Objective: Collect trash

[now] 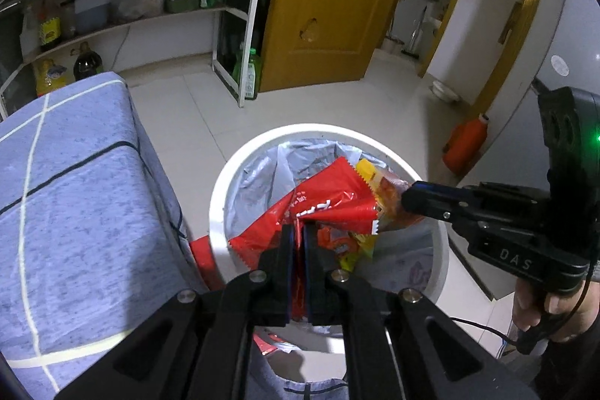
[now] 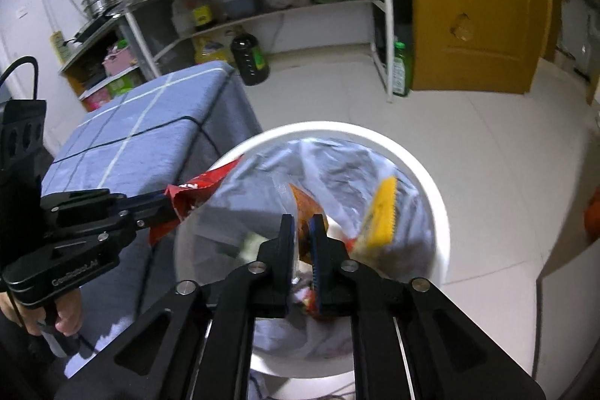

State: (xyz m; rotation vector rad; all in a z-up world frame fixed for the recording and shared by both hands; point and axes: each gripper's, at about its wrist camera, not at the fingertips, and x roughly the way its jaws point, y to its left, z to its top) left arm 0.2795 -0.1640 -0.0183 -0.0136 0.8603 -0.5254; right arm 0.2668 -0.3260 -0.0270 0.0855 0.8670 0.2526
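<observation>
A white bin (image 1: pixel 318 131) (image 2: pixel 330 131) with a grey liner stands on the tiled floor, with wrappers lying inside it. My left gripper (image 1: pixel 299 231) (image 2: pixel 170 203) hangs over the bin's near left rim, shut on a red wrapper (image 1: pixel 330 197) (image 2: pixel 198 186). Coming in from the right, my right gripper (image 1: pixel 407 197) (image 2: pixel 302 223) is over the bin mouth with an orange snack wrapper (image 1: pixel 390 192) (image 2: pixel 305 205) pinched between its pads. A yellow wrapper end (image 1: pixel 365 171) (image 2: pixel 378 212) shows beside it, blurred in the right wrist view.
A blue checked cloth (image 1: pixel 75 194) (image 2: pixel 150 130) covers furniture touching the bin's left side. Behind stand a metal shelf (image 1: pixel 131 17) with bottles and a yellow door (image 1: pixel 330 6). An orange bottle (image 1: pixel 465 145) sits on the floor at right. A person's hands (image 1: pixel 555 310) (image 2: pixel 63 317) hold the grippers.
</observation>
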